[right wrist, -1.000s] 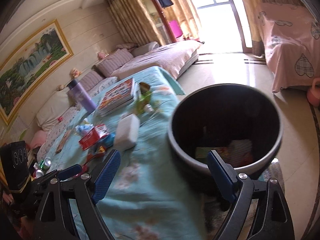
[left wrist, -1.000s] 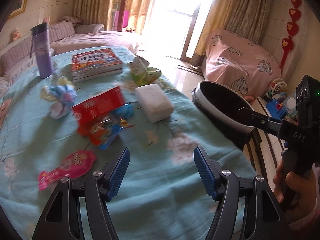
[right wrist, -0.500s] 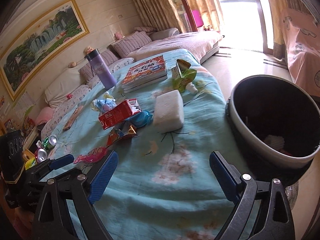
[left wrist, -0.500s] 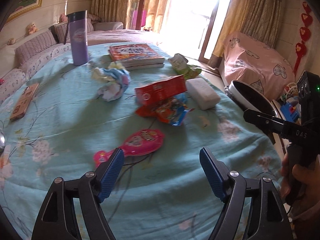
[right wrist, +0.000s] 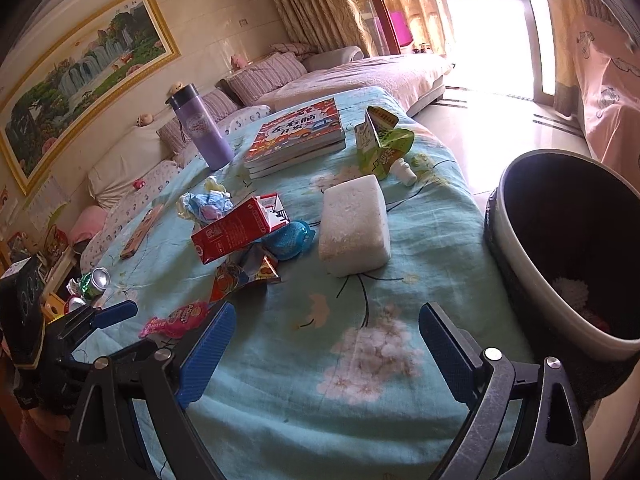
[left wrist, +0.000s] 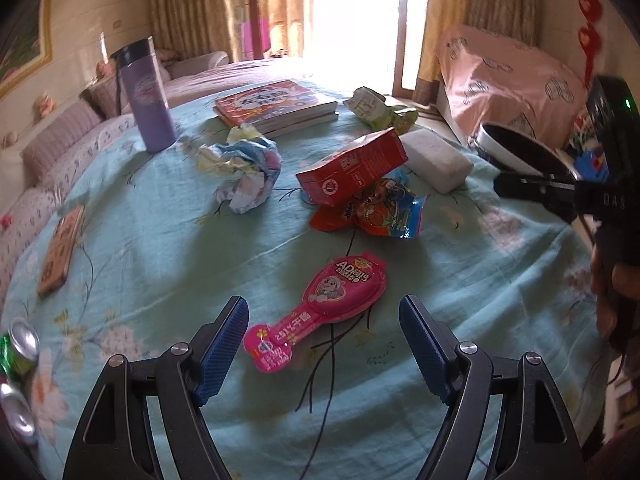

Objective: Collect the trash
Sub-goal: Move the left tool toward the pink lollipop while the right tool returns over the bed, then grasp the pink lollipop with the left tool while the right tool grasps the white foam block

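"AD" on pink wrapper (left wrist: 320, 307), "DAS" on right hand-held gripper (left wrist: 608, 200)

Left hand-held gripper (left wrist: 322, 322): jaws wide apart, hovering over the counter (left wrist: 160, 248), nothing between them.
Pink wrapper (left wrist: 320, 310): flat on the cloth, its near end lying between the blue pads (left wrist: 224, 346).
Red carton (left wrist: 352, 170): farther off, tilted on an orange snack bag (left wrist: 376, 214).
Crumpled paper (left wrist: 246, 170): left of the carton.
Trash bin (left wrist: 516, 148): far right, beside the counter.
Right hand-held gripper (left wrist: 504, 188): far right edge, whether spread or closed is unclear.
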